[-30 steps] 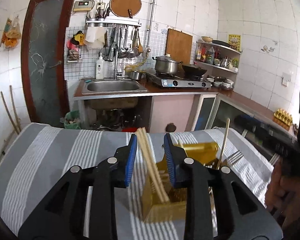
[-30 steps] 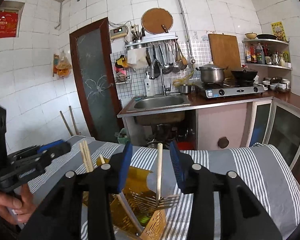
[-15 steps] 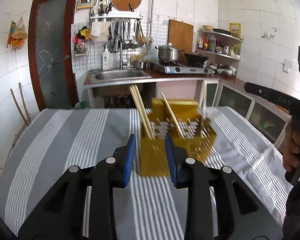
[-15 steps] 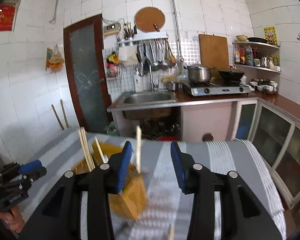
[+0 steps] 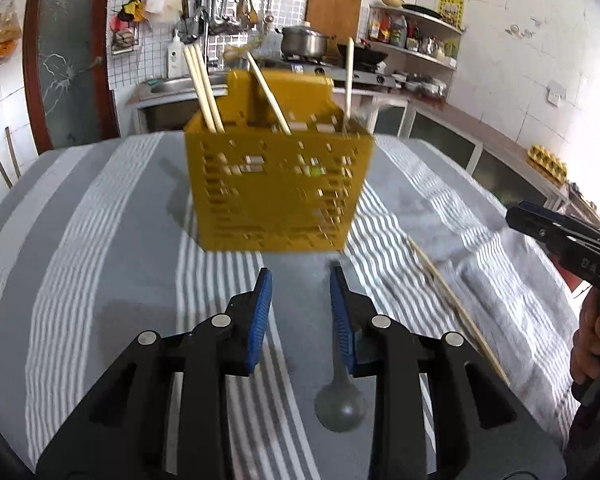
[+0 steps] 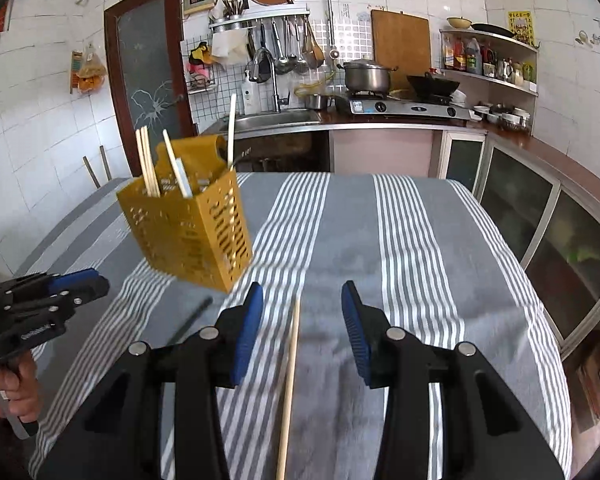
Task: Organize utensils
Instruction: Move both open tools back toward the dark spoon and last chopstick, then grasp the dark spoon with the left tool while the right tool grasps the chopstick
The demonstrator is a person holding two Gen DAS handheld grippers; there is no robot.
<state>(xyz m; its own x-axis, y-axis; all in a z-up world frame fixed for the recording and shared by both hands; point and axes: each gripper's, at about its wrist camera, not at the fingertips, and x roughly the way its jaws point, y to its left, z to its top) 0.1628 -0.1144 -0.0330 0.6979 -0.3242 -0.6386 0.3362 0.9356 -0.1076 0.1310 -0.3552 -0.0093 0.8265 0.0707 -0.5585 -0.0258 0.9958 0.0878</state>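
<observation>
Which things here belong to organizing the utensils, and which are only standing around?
For the job:
- yellow slotted plastic holder, chopsticks standing inside
- loose wooden chopstick on the striped cloth
- grey spoon on the cloth

Just standing around:
- steel pot on the stove
- black wok
- wooden cutting board

A yellow perforated utensil caddy [image 5: 278, 188] stands on the striped worktop [image 5: 100, 240], holding chopsticks [image 5: 204, 88]. Near it, the left tool [image 5: 300, 292] hangs with parted, empty jaws. A grey spoon [image 5: 340, 404] lies beneath; a loose chopstick [image 5: 456, 308] lies right.
</observation>
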